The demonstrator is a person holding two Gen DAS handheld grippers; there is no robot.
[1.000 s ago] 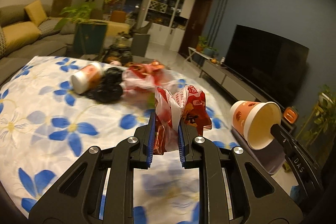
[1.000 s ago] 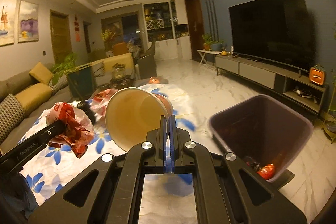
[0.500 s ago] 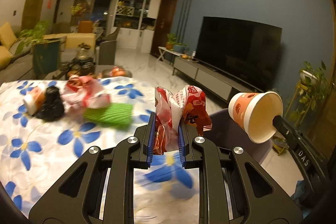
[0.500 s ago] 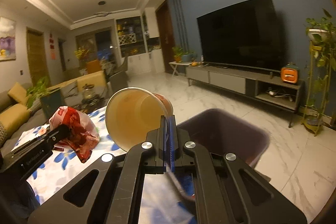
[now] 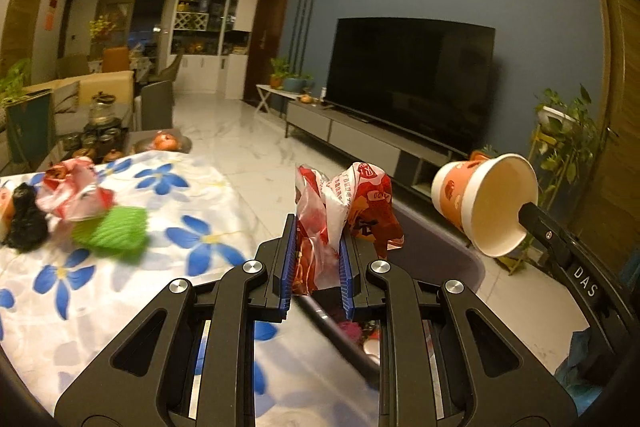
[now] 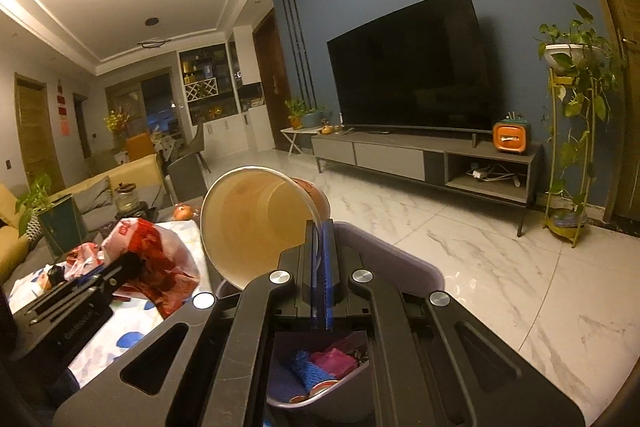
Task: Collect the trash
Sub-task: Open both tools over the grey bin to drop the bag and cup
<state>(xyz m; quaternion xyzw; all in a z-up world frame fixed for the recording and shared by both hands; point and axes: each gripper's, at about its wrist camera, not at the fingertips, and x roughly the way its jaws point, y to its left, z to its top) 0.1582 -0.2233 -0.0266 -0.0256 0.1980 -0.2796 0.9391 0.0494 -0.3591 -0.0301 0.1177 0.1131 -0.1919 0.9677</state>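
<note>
- A white tablecloth (image 5: pixel 120 291) printed with blue flowers fills the left wrist view's lower left; glossy marble floor (image 6: pixel 500 267) and a dark television (image 6: pixel 408 75) lie beyond.
- The left gripper (image 5: pixel 318 259) pinches a crinkly red-and-white wrapper (image 5: pixel 348 203), frame centre.
- The right gripper (image 6: pixel 319 279) is clamped thinly on a paper cup (image 6: pixel 256 219) rim.
- A smooth purple bin (image 6: pixel 416 267) sits beneath both.

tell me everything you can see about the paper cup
The paper cup looks like thin paper: orange printed outside with white patches, plain stained inside, white rolled rim. It is empty, tipped on its side in the air, pinched at the rim by the shut right gripper, above the purple bin.
</note>
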